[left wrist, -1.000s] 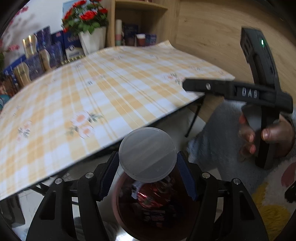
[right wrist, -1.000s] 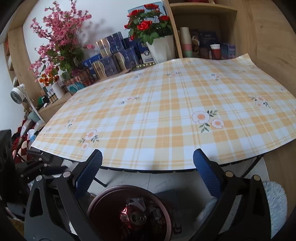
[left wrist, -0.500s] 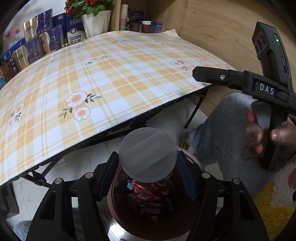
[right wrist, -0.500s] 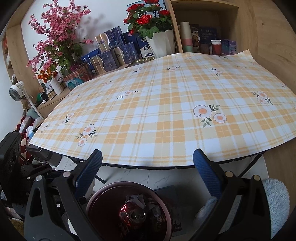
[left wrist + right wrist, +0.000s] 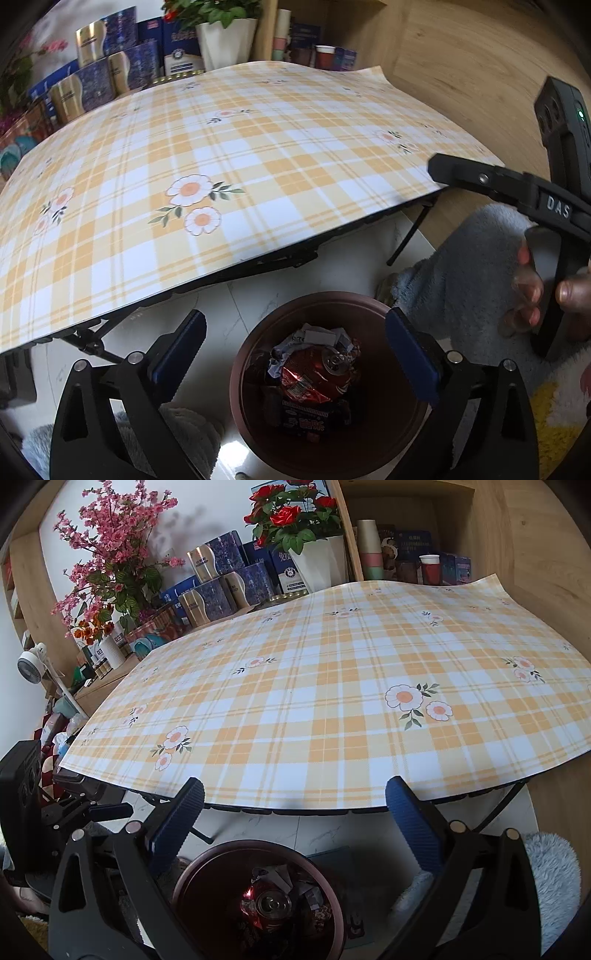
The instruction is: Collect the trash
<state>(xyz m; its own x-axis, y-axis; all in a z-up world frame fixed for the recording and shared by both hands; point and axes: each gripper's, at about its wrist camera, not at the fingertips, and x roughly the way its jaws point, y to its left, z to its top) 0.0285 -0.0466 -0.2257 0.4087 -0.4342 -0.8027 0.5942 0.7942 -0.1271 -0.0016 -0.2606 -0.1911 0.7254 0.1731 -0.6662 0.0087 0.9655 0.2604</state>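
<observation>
The clear lid that sat between the left hand-held gripper's point(image 5: 293, 354) pads a second ago is gone from them; the jaws have just been opening and now stand wide with nothing between.

In the left wrist view that gripper hangs released right above the bin point(image 5: 402, 435), a dark red tub on the floor beside the bench point(image 5: 229, 155). A crushed red can point(image 5: 321, 376), paper scraps and dark wrappers lie in the bin; the lid itself cannot be made out among them. This looks like the drop step just ending. At the right edge a hand point(image 5: 535, 295) grips the handle of the right hand-held gripper point(image 5: 480, 179), which shows side-on, so its jaws cannot be read here.

The right wrist view settles that: the right hand-held gripper point(image 5: 293, 818) is released too, blue pads well apart and empty, pointing over the bench edge with the bin point(image 5: 192, 878) below it. This view also shows the whole bench top, where no trash is visible on the plaid cloth, which the left view shows only in part. The next move probably calls for lifting away and checking the bench and floor for anything left.
</observation>
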